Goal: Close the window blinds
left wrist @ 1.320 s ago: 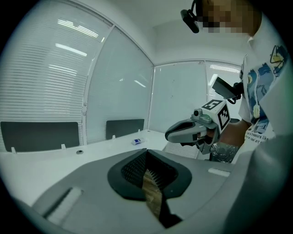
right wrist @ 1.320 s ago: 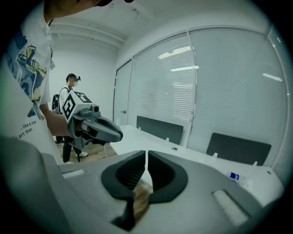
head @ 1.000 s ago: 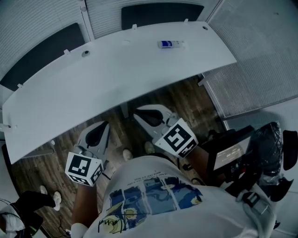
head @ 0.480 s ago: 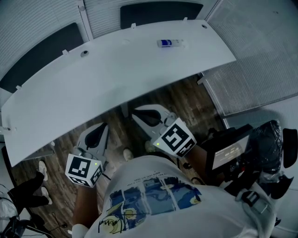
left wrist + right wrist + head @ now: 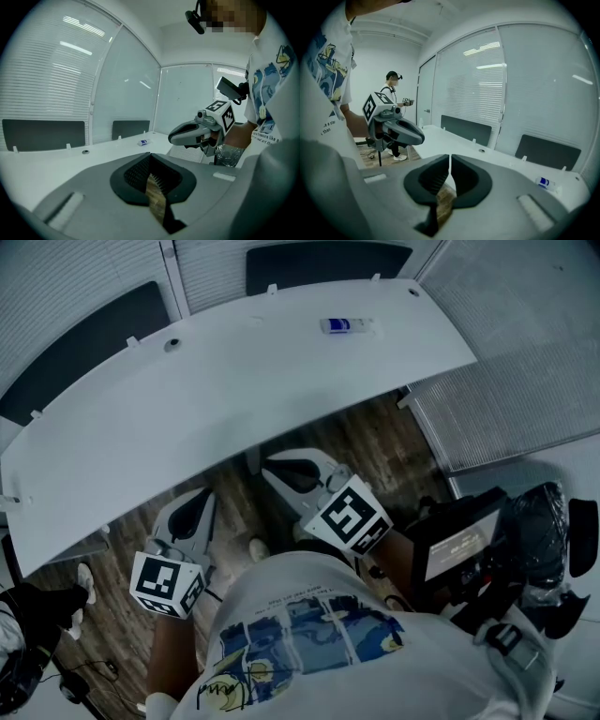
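Grippers first: got the left gripper (image 5: 151, 158) pinched right together with nothing in it, only floor showing through the notch behind the pads. Same deal for the right gripper (image 5: 450, 161), closed down to a hairline and empty. Holding both low in front of the body, over the wood floor (image 5: 375, 446), tips up near the edge of the white desk (image 5: 234, 390).

Now for the blinds (image 5: 75, 277): hanging on the glass walls on the far side of that desk, so ahead of and higher than both tools, with the whole desktop in between. Well apart, touching nothing. Slats running level along the wall, long way side to side. Also looks like another stretch of blinds (image 5: 506, 381) off the desk's right end, noticeably nearer the right gripper than the left.

Can't make out a wand or cord anywhere. Honestly can't call the slats tilted shut or a bit open either: plenty of slat lines on one blind panel (image 5: 47, 79), smoother-looking ones next to it. Could be shut already, could be waiting for a turn. So not betting on a move, just noting the right side as the shorter reach.
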`<state>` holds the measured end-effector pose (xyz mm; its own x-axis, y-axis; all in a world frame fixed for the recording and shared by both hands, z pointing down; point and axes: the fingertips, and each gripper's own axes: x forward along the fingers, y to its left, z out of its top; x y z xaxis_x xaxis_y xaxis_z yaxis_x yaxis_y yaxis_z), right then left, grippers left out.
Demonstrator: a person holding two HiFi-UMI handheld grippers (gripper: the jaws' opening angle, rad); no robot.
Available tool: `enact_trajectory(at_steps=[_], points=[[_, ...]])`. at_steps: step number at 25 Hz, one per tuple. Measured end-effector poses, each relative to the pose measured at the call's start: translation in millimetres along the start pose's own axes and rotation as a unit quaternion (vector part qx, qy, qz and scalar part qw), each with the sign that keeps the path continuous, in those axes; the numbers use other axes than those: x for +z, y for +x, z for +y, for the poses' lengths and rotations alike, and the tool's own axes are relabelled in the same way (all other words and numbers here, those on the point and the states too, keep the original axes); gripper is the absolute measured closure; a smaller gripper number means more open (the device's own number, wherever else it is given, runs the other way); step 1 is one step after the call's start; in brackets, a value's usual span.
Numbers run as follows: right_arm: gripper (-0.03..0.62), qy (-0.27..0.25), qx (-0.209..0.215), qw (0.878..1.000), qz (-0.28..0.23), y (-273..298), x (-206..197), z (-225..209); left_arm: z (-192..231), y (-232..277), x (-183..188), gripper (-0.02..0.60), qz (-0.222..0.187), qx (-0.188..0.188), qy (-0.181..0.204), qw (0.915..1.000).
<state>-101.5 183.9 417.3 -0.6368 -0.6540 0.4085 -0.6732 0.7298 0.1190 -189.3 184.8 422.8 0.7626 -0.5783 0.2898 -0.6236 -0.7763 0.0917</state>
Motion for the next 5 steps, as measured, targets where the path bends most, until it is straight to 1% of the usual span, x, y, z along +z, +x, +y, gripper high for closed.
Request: enact_trajectory(at_steps=[5], points=[[0.580,-0.001,0.002,1.000,0.002,9.1,6.1,6.4,7.9,-8.8,-1.3,0.577,0.002,0.001,-0.003,1.0000]])
